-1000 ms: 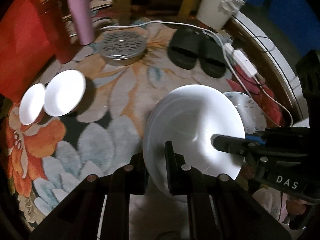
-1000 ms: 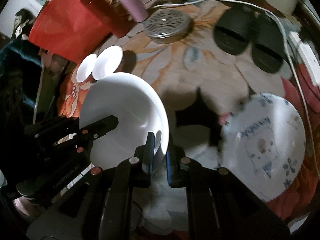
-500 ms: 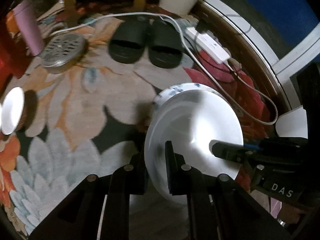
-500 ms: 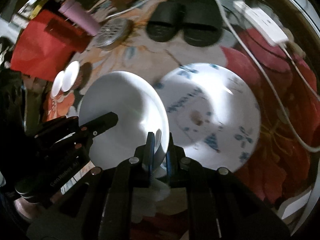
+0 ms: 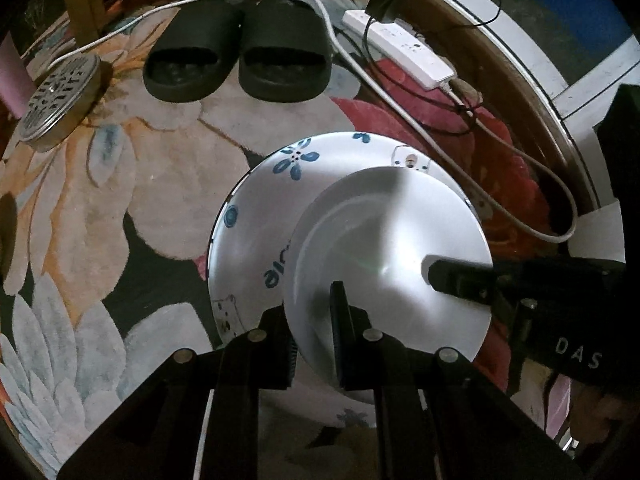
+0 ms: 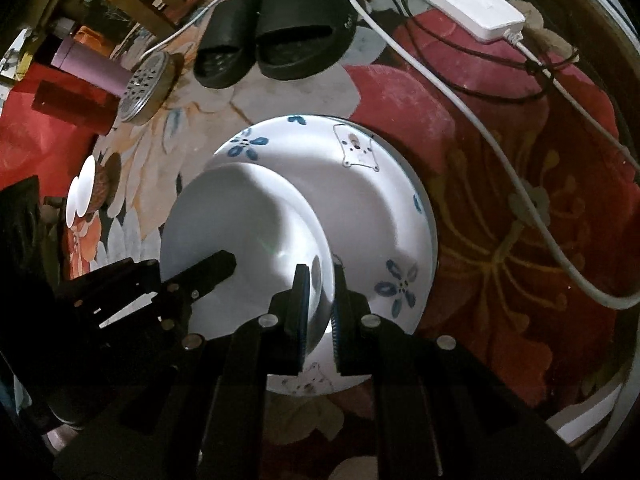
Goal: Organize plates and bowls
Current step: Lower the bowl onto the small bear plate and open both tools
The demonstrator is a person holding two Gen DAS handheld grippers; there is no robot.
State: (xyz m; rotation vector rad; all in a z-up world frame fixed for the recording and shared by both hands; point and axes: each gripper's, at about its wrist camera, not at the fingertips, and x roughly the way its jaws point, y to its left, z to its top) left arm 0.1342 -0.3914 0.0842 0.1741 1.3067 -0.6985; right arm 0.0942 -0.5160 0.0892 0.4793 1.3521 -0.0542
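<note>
Here, I have both grippers clamped on opposite edges of the white plate (image 5: 384, 248): the left gripper (image 5: 316, 344) pinches its near rim, the right gripper (image 6: 320, 312) its other side, jaws of each closed tight on the rim. The plate hangs slightly tilted right above the patterned plate (image 5: 256, 208), which lies flat on the floral rug (image 5: 120, 184) near the slippers (image 5: 240, 64) and power strip (image 5: 400, 46). I read this as the stacking step, nearly at set-down; next I must level the white plate, centre it over the patterned one, lower until they touch, then open both grips together. A second ago the white plate was over bare rug beside two small bowls (image 6: 80, 192), with the patterned plate off to the right; now it is above that plate and lower.
</note>
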